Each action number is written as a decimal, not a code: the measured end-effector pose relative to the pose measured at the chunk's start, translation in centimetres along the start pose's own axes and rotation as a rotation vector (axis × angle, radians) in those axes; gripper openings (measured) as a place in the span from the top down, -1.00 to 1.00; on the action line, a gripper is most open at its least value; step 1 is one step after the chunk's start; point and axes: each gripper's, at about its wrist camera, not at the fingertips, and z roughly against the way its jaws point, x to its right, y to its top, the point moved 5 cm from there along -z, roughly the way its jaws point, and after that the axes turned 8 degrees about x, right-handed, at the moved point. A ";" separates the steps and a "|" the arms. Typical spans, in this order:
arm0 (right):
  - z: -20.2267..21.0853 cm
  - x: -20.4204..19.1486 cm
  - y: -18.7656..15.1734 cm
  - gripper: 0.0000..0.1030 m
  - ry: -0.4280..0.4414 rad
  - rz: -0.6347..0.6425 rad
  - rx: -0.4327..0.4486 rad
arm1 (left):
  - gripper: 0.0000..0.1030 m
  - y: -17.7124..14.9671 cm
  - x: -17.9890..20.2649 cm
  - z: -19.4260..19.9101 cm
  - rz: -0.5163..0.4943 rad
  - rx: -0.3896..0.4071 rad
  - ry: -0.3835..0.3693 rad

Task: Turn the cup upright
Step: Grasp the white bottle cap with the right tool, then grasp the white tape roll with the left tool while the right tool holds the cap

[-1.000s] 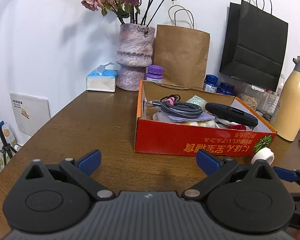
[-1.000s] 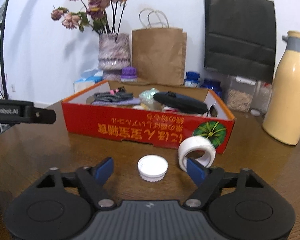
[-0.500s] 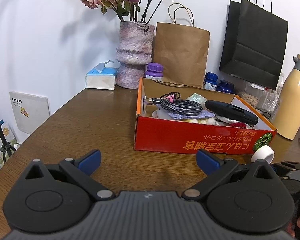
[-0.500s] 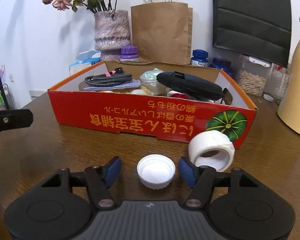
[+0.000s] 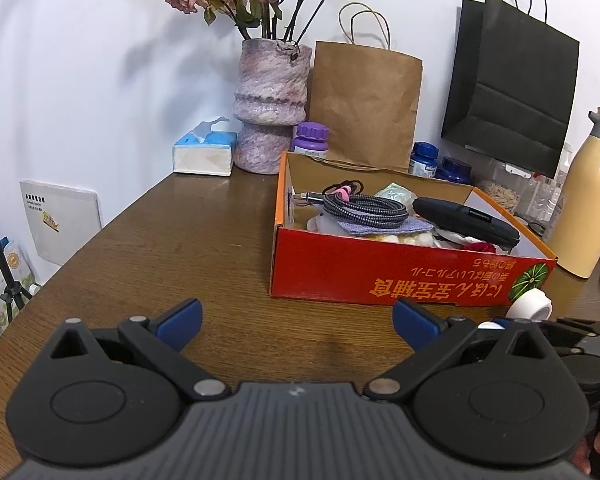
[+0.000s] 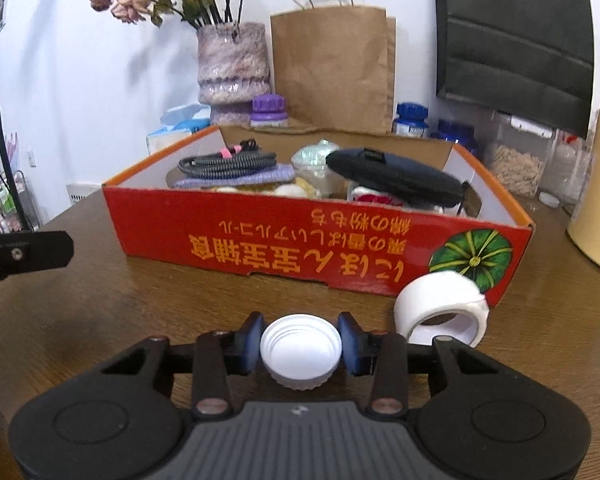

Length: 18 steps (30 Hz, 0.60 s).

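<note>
Red cardboard box sits on the wooden table, ahead of the claw, print upside down. Inside: coiled braided cable, black pouch, purple cloth. White tape roll stands on edge ahead and right of the claw, just beside the box's corner. Farther back at the wall: vase of dried roses, brown paper bag, black paper bag, tissue box. Cream flask far right.

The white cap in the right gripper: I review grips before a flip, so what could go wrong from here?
The right gripper has just closed on the small white cap, pads on opposite sides of its ribbed rim; it could slip or pop out when turned. The tape roll and red box stand close, so a wide turn might knock them.
</note>
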 end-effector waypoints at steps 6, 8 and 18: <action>1.7 0.0 0.6 0.23 -0.001 0.009 0.062 | -1.00 -0.3 0.0 -0.6 -0.006 -0.009 0.020; 2.2 0.0 0.9 0.23 0.002 0.012 0.082 | -1.00 -0.4 0.1 -0.8 -0.011 -0.011 0.028; 4.4 0.3 2.2 0.23 0.017 0.015 0.163 | -1.00 -0.6 1.0 -1.0 -0.015 -0.006 0.044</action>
